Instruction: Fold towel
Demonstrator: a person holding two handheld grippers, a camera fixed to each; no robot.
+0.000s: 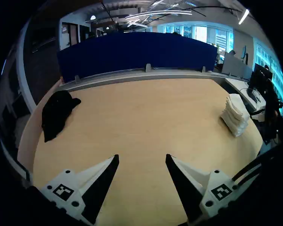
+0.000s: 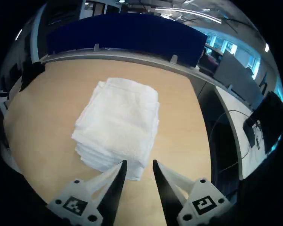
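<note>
Towels (image 2: pixel 119 120) lie folded and stacked just ahead of your right gripper (image 2: pixel 139 161), its tongs narrowly parted and empty; your left gripper (image 1: pixel 142 156) gapes over the table (image 1: pixel 149 113), so no fold looks underway.

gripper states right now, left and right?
Left gripper: open, holding nothing, over the table.
Right gripper: open, holding nothing, tips at the near edge of the towel stack.
</note>
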